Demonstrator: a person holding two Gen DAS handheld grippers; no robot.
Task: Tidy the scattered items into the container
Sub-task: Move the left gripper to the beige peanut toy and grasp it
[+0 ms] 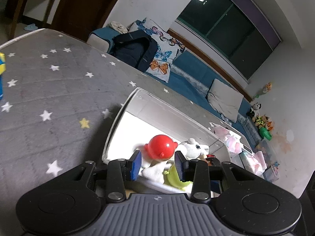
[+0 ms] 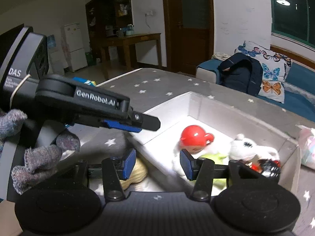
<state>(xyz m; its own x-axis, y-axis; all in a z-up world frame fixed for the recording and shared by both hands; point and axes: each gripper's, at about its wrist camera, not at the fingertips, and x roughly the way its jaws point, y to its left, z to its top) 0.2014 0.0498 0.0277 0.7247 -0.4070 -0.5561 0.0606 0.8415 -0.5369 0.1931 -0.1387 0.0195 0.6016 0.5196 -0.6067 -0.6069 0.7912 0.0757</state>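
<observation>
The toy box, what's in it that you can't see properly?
- Left wrist view: the near part of the box is hidden behind the left gripper; the green toy is half covered.
- Right wrist view: the right gripper covers the doll below its red cap.
- Right wrist view: the red-and-black thing is blurred, can't be named.
- Left wrist view: the blue-and-yellow item is cut off by the left edge.

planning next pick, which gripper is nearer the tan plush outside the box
Right. The right gripper hangs just above the tan plush, one of its fingers over it; the left gripper is higher, over the box rim.
</observation>
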